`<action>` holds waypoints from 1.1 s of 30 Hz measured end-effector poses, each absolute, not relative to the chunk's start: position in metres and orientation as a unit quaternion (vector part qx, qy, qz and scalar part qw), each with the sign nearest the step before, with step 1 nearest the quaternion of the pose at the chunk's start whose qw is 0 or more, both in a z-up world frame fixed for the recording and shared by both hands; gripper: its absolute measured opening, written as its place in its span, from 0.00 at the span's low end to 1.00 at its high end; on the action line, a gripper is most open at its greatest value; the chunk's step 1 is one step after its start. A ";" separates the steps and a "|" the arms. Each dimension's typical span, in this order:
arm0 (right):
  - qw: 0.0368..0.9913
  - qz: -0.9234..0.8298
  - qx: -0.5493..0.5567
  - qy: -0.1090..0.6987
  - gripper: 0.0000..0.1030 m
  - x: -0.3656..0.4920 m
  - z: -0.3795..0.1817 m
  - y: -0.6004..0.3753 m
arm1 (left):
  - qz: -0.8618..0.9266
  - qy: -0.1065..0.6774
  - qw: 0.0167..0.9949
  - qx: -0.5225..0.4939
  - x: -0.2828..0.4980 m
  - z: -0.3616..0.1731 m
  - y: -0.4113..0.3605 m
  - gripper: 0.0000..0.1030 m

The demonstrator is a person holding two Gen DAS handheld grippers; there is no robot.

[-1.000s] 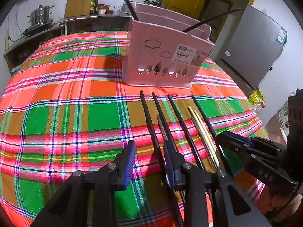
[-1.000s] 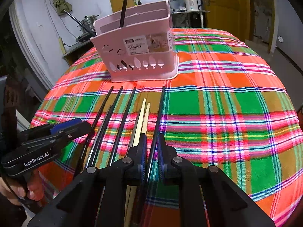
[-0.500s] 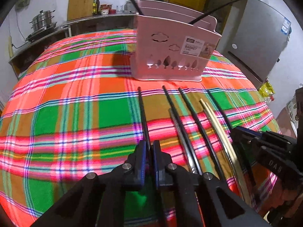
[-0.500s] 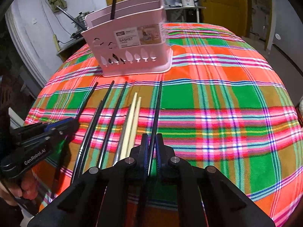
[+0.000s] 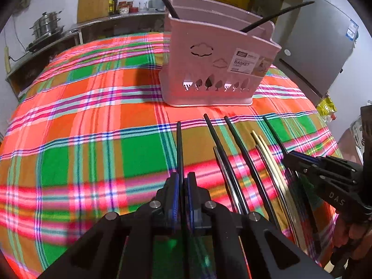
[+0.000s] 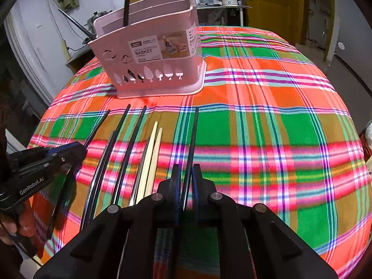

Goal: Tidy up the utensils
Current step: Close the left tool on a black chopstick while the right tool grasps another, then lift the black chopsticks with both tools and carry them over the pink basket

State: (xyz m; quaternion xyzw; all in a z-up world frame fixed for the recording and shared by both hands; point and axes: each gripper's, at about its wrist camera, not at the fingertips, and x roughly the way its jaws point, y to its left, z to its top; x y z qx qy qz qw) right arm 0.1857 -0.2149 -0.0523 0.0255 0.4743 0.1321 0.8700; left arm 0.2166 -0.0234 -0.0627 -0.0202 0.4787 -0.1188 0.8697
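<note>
We see the left hand-held gripper (image 5: 182,181) clamped on a black chopstick (image 5: 179,144), the leftmost of the row, its pads pressed together on the stick. The right hand-held gripper (image 6: 186,176) is clamped on another black chopstick (image 6: 192,137) at the right end of the row; its jaws have just eased apart a touch, yet the stick sits between them and the pads touch it. Between the two held sticks lie more black chopsticks (image 6: 130,146), a pale pair (image 6: 152,153) and thin metal ones (image 5: 224,172), all side by side on the checked cloth (image 6: 267,139) that covers the desk. Beyond their tips stands a pink basket (image 5: 218,65) with cut-out trees and clouds, near the row but not touching it. Two black sticks (image 5: 274,19) lean out of its compartments.
</note>
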 end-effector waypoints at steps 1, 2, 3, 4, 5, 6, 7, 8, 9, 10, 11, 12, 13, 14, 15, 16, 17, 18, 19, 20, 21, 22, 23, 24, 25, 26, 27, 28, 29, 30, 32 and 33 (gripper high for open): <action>0.869 0.133 0.027 0.476 0.09 0.190 -0.052 -0.215 | -0.120 0.480 0.869 -0.019 0.220 -0.063 -0.025 0.06; 0.868 0.133 0.027 0.478 0.09 0.193 -0.052 -0.215 | -0.122 0.479 0.869 -0.014 0.224 -0.063 -0.026 0.06; 0.867 0.132 0.028 0.480 0.09 0.197 -0.052 -0.215 | -0.122 0.480 0.868 -0.012 0.227 -0.063 -0.027 0.06; 0.866 0.132 0.029 0.482 0.09 0.201 -0.052 -0.215 | -0.124 0.481 0.868 -0.009 0.229 -0.062 -0.029 0.06; 0.865 0.131 0.029 0.483 0.09 0.204 -0.052 -0.215 | -0.126 0.482 0.867 -0.006 0.233 -0.063 -0.030 0.07; 0.865 0.132 0.031 0.484 0.09 0.207 -0.052 -0.215 | -0.127 0.483 0.866 -0.004 0.235 -0.063 -0.032 0.07; 0.864 0.131 0.033 0.485 0.09 0.210 -0.052 -0.215 | -0.129 0.484 0.865 -0.002 0.237 -0.063 -0.033 0.07; 0.863 0.131 0.034 0.486 0.09 0.213 -0.053 -0.214 | -0.130 0.485 0.865 0.002 0.239 -0.063 -0.034 0.07; 0.863 0.132 0.034 0.487 0.09 0.215 -0.053 -0.214 | -0.132 0.486 0.864 0.008 0.240 -0.063 -0.036 0.07; 0.862 0.133 0.033 0.487 0.09 0.216 -0.052 -0.213 | -0.132 0.486 0.864 0.013 0.241 -0.063 -0.037 0.07; 0.863 0.133 0.031 0.487 0.09 0.216 -0.053 -0.212 | -0.132 0.486 0.864 0.017 0.242 -0.063 -0.039 0.07; 0.863 0.134 0.029 0.487 0.08 0.217 -0.053 -0.211 | -0.132 0.486 0.863 0.021 0.243 -0.063 -0.040 0.07; 0.862 0.137 0.029 0.487 0.07 0.217 -0.053 -0.210 | -0.132 0.486 0.863 0.025 0.243 -0.063 -0.041 0.07; 0.862 0.139 0.031 0.487 0.06 0.218 -0.053 -0.210 | -0.130 0.487 0.863 0.028 0.244 -0.062 -0.042 0.06; 0.861 0.142 0.033 0.488 0.06 0.219 -0.053 -0.210 | -0.130 0.487 0.863 0.027 0.244 -0.062 -0.043 0.05; 0.860 0.145 0.036 0.488 0.06 0.219 -0.052 -0.210 | -0.133 0.489 0.862 0.025 0.244 -0.061 -0.043 0.05; 0.860 0.148 0.038 0.487 0.06 0.219 -0.051 -0.210 | -0.136 0.489 0.861 0.020 0.244 -0.060 -0.042 0.04; 0.861 0.150 0.038 0.484 0.06 0.218 -0.049 -0.210 | -0.137 0.488 0.862 0.018 0.242 -0.058 -0.041 0.04; 0.863 0.151 0.039 0.481 0.06 0.217 -0.047 -0.210 | -0.137 0.486 0.863 0.016 0.241 -0.055 -0.041 0.04; 0.864 0.152 0.041 0.478 0.06 0.216 -0.044 -0.211 | -0.137 0.482 0.865 0.014 0.240 -0.051 -0.040 0.04; 0.866 0.153 0.044 0.474 0.06 0.215 -0.041 -0.212 | -0.139 0.478 0.867 0.012 0.240 -0.048 -0.037 0.04; 0.867 0.153 0.046 0.471 0.05 0.215 -0.037 -0.213 | -0.140 0.473 0.870 0.011 0.239 -0.043 -0.036 0.04; 0.870 0.153 0.047 0.466 0.05 0.214 -0.032 -0.214 | -0.142 0.466 0.873 0.011 0.237 -0.035 -0.036 0.04; 0.872 0.154 0.048 0.463 0.05 0.214 -0.029 -0.215 | -0.144 0.461 0.876 0.011 0.236 -0.030 -0.036 0.04; 0.874 0.155 0.048 0.458 0.05 0.214 -0.024 -0.216 | -0.146 0.453 0.880 0.011 0.234 -0.022 -0.035 0.04; 0.877 0.156 0.047 0.452 0.05 0.212 -0.017 -0.217 | -0.147 0.446 0.883 0.010 0.234 -0.015 -0.034 0.04; 0.880 0.157 0.046 0.445 0.05 0.211 -0.011 -0.217 | -0.149 0.438 0.887 0.009 0.233 -0.005 -0.033 0.04; 0.882 0.158 0.046 0.441 0.05 0.210 -0.006 -0.219 | -0.150 0.431 0.890 0.008 0.232 0.003 -0.033 0.04; 0.886 0.159 0.046 0.433 0.05 0.209 0.002 -0.220 | -0.152 0.423 0.893 0.007 0.231 0.012 -0.032 0.04; 0.889 0.160 0.045 0.426 0.05 0.208 0.009 -0.220 | -0.153 0.413 0.898 0.005 0.229 0.023 -0.031 0.04; 0.895 0.163 0.045 0.413 0.05 0.206 0.021 -0.220 | -0.156 0.399 0.904 0.002 0.227 0.038 -0.028 0.04; 0.899 0.164 0.044 0.404 0.05 0.205 0.030 -0.220 | -0.157 0.391 0.907 0.000 0.225 0.047 -0.027 0.04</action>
